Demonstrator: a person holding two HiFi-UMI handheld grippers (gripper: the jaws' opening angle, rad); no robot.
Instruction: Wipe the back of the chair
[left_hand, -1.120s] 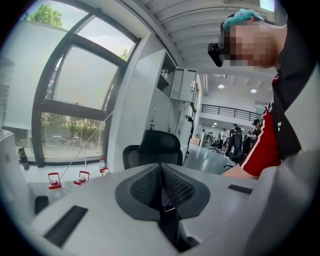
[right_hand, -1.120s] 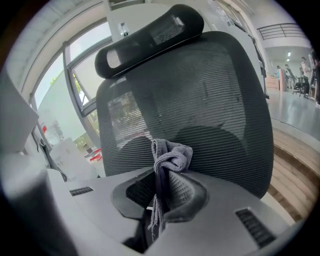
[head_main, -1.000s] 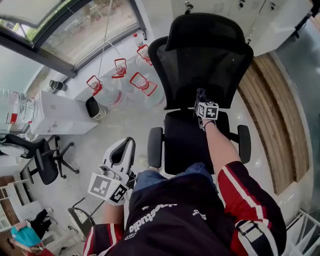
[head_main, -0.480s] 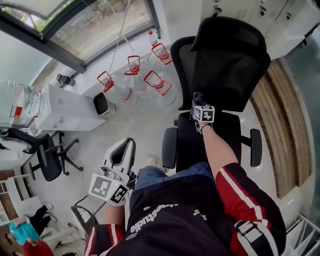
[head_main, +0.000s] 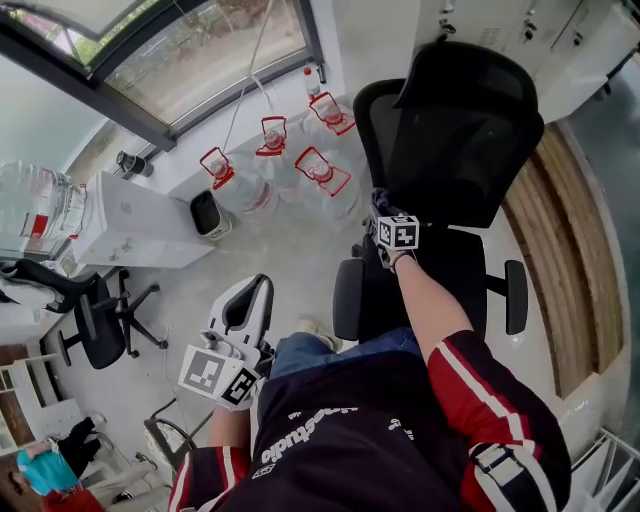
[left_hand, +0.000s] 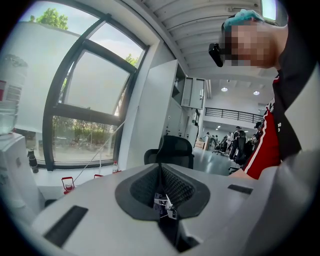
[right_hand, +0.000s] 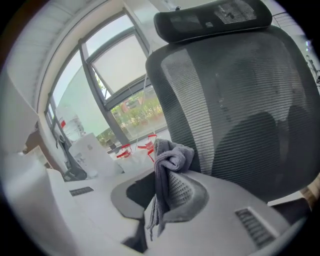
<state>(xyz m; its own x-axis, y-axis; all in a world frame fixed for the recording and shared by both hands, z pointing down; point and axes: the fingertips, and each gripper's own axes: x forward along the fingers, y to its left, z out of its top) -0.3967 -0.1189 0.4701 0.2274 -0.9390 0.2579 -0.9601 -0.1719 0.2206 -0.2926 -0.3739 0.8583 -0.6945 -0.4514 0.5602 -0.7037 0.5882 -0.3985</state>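
**Stroke reaches the left edge of the backrest**

The chair (head_main: 455, 275) faces the person, who stands close up against the front of its seat. Its mesh backrest (head_main: 460, 140) is what needs wiping. A second ago the right tongs (head_main: 380, 205) were over the lower middle of that mesh. Now they are at its lower left edge, so I take it that one sideways pass along the bottom has run its course. The upper mesh and the right side probably still need doing. The next stroke would have to come back across, higher up.

The right tongs are clamped on a grey cloth (right_hand: 169, 155), which bunches above the jaw tips and hangs down between them. From the right gripper view, the cloth sits right at the backrest's left rim, with the window and the jugs (head_main: 322, 170) on the floor showing past it. I can't tell from here whether the cloth is pressing on the mesh or just off it.

The left tongs (head_main: 250, 295) are down by the person's left hip, well apart from the chair. Their jaws are closed together with nothing gripped, and they take no part in the wiping.
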